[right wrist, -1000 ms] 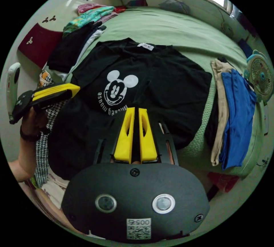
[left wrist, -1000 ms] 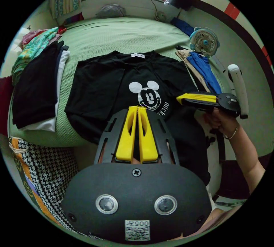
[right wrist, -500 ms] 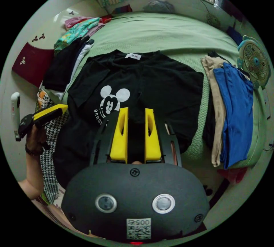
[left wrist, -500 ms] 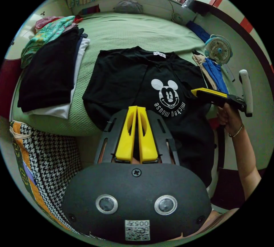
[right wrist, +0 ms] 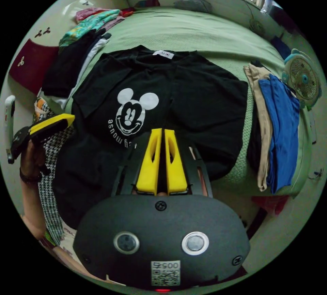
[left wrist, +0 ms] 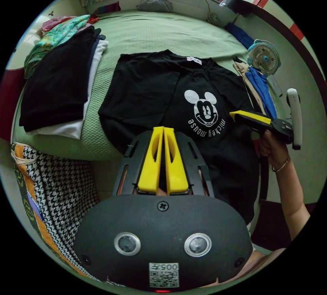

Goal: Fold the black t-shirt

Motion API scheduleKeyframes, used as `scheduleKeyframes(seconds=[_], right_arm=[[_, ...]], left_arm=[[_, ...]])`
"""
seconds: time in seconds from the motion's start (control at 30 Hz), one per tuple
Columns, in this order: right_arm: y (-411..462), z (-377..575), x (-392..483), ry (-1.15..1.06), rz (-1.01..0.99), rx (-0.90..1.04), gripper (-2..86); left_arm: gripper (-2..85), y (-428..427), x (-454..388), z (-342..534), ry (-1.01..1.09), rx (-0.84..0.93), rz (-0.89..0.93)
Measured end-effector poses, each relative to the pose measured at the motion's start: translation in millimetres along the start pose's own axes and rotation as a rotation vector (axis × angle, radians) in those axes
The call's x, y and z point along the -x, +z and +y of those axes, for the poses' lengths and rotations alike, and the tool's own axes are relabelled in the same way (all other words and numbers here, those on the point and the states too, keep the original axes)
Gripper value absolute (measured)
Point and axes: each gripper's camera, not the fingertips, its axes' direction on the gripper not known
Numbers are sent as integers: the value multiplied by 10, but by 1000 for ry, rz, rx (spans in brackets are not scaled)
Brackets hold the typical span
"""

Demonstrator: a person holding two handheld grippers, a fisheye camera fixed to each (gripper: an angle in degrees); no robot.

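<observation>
Left hand-held gripper (left wrist: 163, 130): the 2 yellow jaws lie together, tips nearly touching. The tips stand over the lower part of the black t-shirt (left wrist: 146, 90); whether any cloth is caught between them cannot be told.

Right hand-held gripper (right wrist: 160, 133): the 2 yellow jaws are likewise together, tips over the shirt just below its white print. A grip on cloth cannot be confirmed. In the left gripper view this gripper shows from the side at the shirt's right edge, held by a hand (left wrist: 274, 143) with a bracelet at the wrist. In the right gripper view the left hand-held gripper shows at the shirt's left edge.

The black t-shirt lies spread, print up, on the green bed (right wrist: 204, 35), collar toward the window side. Both side parts appear folded inward over the body. The lower part hangs over the near edge of the bed.

To the shirt's left: 1 stack of folded clothes (left wrist: 58, 80), black on top, white beneath. To its right: folded blue and beige clothes (right wrist: 277, 131), with a small fan (right wrist: 303, 78) beyond them. A checked cloth (left wrist: 54, 189) hangs below the near edge of the bed.
</observation>
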Motion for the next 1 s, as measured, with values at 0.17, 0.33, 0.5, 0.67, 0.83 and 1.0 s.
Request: scheduleKeyframes(seconds=[0.17, 0.33, 0.5, 0.67, 0.83, 1.0], right_arm=[[89, -41, 70, 15, 63, 32, 68], [77, 27, 139, 0, 91, 14, 13], [-4, 161, 178, -42, 89, -7, -4], [56, 276, 205, -81, 109, 43, 0], [62, 394, 64, -85, 39, 61, 43], [-87, 536, -83, -86, -84, 32, 79]], left_arm=[[-7, -21, 113, 17, 3, -2, -5], [-7, -39, 265, 29, -9, -3, -4], [-7, -30, 416, 15, -14, -1, -3], [-6, -5, 515, -5, -11, 7, -5], [-2, -12, 679, -24, -25, -3, -9], [39, 1, 972, -68, -73, -17, -7]])
